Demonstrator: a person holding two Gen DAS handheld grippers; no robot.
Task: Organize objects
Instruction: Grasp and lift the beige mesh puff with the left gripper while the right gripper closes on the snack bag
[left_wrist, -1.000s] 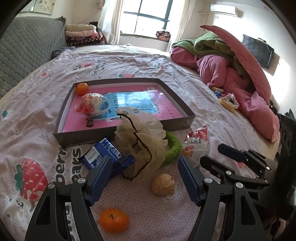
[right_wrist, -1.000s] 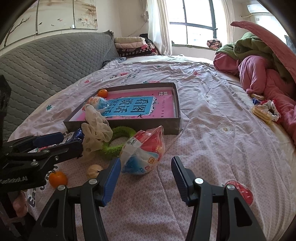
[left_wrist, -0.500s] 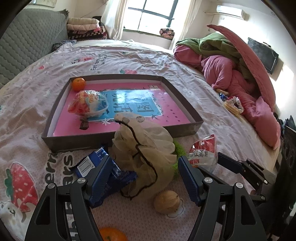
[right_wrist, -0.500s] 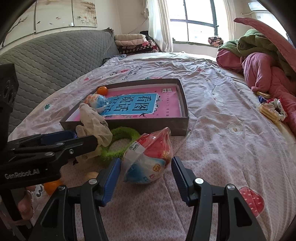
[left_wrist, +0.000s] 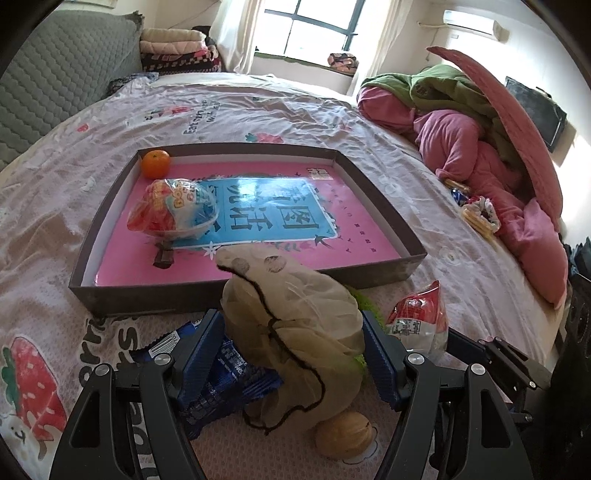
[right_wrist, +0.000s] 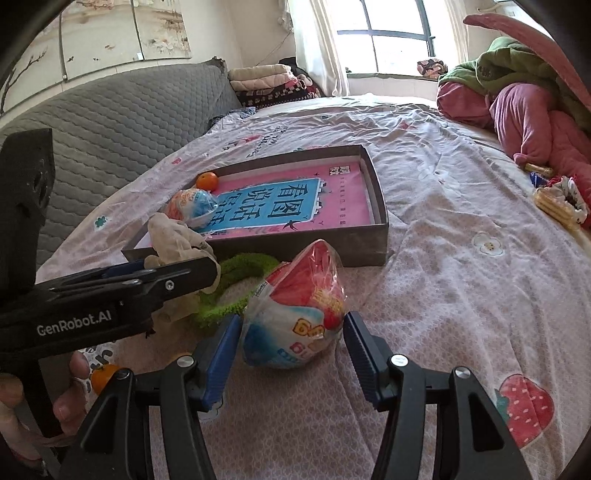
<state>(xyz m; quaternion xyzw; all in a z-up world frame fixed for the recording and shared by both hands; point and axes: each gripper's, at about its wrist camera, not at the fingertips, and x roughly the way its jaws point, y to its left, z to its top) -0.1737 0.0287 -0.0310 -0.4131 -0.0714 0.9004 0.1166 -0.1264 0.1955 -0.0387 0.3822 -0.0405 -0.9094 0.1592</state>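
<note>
A shallow dark box (left_wrist: 413, 258) with a pink and blue bottom lies on the bed and holds an orange (left_wrist: 156, 164) and a wrapped toy ball (left_wrist: 173, 210). My left gripper (left_wrist: 291, 354) is open with its jaws on either side of a beige mesh pouch (left_wrist: 295, 328), which lies over a blue snack packet (left_wrist: 229, 373) and a green ring (right_wrist: 236, 273). A walnut (left_wrist: 345, 435) lies below it. My right gripper (right_wrist: 291, 350) is open around a second wrapped toy ball (right_wrist: 295, 314), in front of the box (right_wrist: 376, 240).
Another orange (right_wrist: 101, 376) lies near the bed's front edge by the hand. A heap of pink and green bedding (left_wrist: 480, 147) fills the right side, with small snack packs (left_wrist: 476, 214) beside it. A grey quilted headboard (right_wrist: 110, 122) stands at the left.
Both grippers have moved forward. The left one now straddles the mesh pouch and the right one now straddles the wrapped toy ball. Both stay open.
</note>
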